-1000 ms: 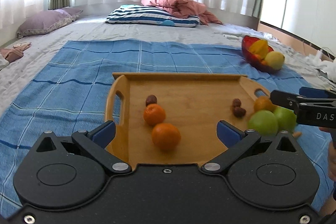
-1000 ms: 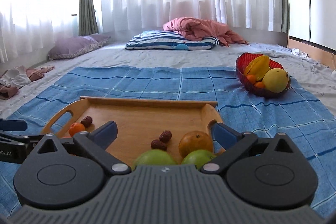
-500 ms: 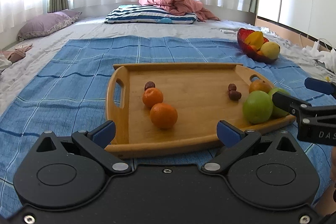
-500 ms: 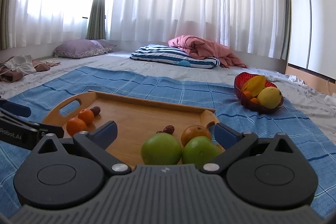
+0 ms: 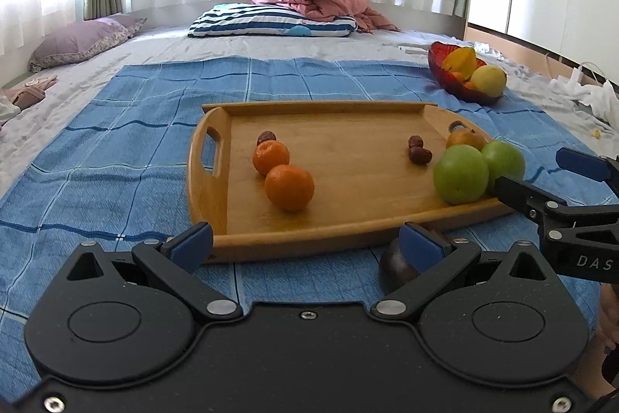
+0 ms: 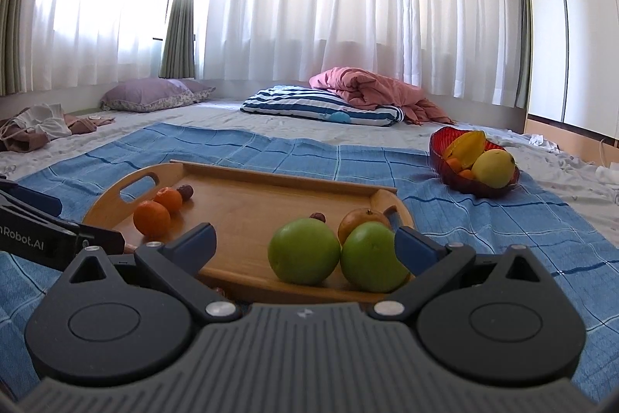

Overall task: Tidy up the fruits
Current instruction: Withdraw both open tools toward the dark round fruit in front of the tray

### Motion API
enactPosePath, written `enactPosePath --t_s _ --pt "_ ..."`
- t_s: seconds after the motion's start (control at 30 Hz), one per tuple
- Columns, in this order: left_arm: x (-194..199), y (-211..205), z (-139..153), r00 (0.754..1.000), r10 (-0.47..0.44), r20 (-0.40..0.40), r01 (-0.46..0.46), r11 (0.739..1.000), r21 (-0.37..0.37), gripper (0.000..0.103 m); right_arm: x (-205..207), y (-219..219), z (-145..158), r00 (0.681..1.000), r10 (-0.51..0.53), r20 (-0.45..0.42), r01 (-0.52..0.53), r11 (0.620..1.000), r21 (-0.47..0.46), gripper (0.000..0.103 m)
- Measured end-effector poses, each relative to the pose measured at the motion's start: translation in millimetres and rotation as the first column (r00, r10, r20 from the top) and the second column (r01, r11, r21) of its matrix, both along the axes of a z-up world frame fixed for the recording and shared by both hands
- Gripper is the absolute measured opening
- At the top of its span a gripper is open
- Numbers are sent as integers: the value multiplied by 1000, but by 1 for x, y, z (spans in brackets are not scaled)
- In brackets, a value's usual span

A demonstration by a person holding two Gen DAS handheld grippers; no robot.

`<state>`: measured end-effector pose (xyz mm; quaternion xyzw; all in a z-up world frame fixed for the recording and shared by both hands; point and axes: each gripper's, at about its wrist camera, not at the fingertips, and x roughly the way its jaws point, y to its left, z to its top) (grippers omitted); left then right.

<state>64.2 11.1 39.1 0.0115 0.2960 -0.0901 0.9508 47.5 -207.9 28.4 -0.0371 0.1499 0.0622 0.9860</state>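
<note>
A wooden tray (image 5: 348, 239) (image 6: 240, 281) lies on a blue checked cloth. It carries two mandarins (image 5: 288, 186) (image 6: 151, 217), two green apples (image 5: 460, 173) (image 6: 303, 250), an orange fruit (image 5: 464, 139) (image 6: 361, 217) and a few dark dates (image 5: 418, 154). A dark round fruit (image 5: 394, 266) sits on the cloth just in front of the tray, partly behind my left gripper's right finger. My left gripper (image 5: 305, 244) is open near the tray's front edge and holds nothing. My right gripper (image 6: 305, 246) is open, low before the green apples.
A red bowl (image 5: 448, 84) (image 6: 456, 179) with yellow and orange fruit stands on the cloth at the far right. Pillows and a pink blanket (image 6: 371, 88) lie at the back. White clutter lies at the right edge (image 5: 588, 95).
Both grippers have drawn back and dropped lower, so the tray sits further off. The dark round fruit in front of the tray has come into the left wrist view.
</note>
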Motion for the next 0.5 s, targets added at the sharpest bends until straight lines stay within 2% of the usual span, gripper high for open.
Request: enactPosePath --t_s 0.5 --pt "-10 -12 -9 999 -29 -36 29 999 -23 103 -16 4 -17 1000 16 -14 -17 999 -42 103"
